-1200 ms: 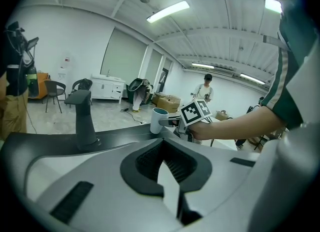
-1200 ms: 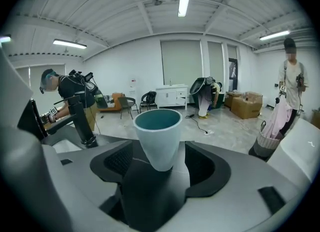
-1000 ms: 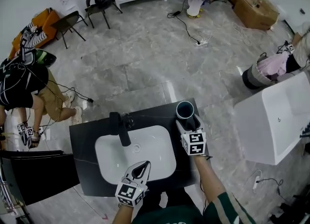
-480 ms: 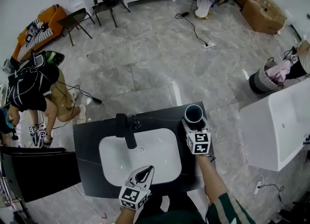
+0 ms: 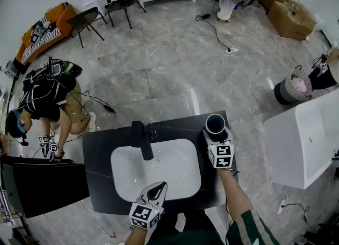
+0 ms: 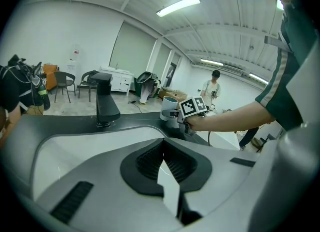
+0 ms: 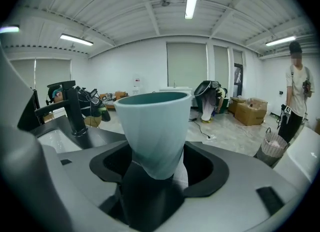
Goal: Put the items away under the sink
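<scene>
Jaws pressed together with nothing between them, the left gripper [image 5: 157, 188] hangs closest to the person, over the front rim of the white basin [image 5: 127, 172]. The basin is sunk into a dark surface [image 5: 100, 154], with a black faucet [image 5: 142, 139] standing at its back edge. At the back right corner of that surface, the right gripper [image 5: 217, 134] pinches a pale blue-green cup [image 5: 215, 124] near its base. The cup stands upright, mouth up; whether it touches the surface I cannot tell. Beyond, on the grey tiled floor [image 5: 159, 64], a crouching person [image 5: 42, 103] is at the left, and two dark chairs [image 5: 106, 6] stand near the far wall.
</scene>
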{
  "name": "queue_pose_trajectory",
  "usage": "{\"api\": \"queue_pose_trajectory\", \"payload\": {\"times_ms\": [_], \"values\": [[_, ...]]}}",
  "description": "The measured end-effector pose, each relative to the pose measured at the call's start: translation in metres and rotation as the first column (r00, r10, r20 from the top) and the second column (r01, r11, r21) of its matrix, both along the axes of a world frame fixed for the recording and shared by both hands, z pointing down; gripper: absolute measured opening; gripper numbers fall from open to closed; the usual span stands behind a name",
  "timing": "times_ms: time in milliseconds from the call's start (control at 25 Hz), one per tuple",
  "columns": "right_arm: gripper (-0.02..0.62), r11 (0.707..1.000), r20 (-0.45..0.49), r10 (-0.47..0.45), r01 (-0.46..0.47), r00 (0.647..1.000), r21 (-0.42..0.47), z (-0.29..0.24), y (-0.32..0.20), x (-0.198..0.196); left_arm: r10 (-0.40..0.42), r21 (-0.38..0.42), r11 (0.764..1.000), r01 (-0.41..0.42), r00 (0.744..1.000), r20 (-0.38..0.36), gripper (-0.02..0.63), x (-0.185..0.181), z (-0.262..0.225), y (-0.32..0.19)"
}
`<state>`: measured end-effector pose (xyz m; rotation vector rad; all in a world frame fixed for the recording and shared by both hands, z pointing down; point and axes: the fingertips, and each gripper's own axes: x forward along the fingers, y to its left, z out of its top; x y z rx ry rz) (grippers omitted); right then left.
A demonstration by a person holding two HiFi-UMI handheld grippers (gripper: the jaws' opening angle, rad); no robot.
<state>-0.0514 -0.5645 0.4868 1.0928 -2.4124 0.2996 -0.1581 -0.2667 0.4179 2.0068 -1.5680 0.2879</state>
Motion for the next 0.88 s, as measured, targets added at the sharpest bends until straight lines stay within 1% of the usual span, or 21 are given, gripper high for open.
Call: {"api": "queue_pose_trajectory", "payload": {"times_ms": [280, 480, 680, 880], "values": [[0.321, 1.0, 0.015, -0.012, 0.012, 1.0, 0.012, -0.01, 0.012, 0.0, -0.001, 0.01, 1.0, 0.001, 1.0, 0.002, 0.011, -0.003, -0.006, 0.006], [0.32, 1.0, 0.025, -0.015, 0.015, 1.0, 0.006, -0.015, 0.03, 0.006, 0.019, 0.024, 1.0, -0.019, 1.0, 0.002, 0.011, 0.005, -0.011, 0.012], [0.319, 1.0, 0.034, -0.008, 0.008, 0.999, 0.008, -0.032, 0.059, 0.016, 0.04, 0.048, 0.998, -0.04, 0.999, 0.001, 0.011, 0.012, -0.025, 0.025], [0.319, 1.0, 0.04, -0.002, 0.002, 0.999, 0.017, -0.049, 0.095, 0.029, 0.07, 0.091, 0.993, -0.069, 0.998, 0.0, 0.011, 0.019, -0.038, 0.039]]}}
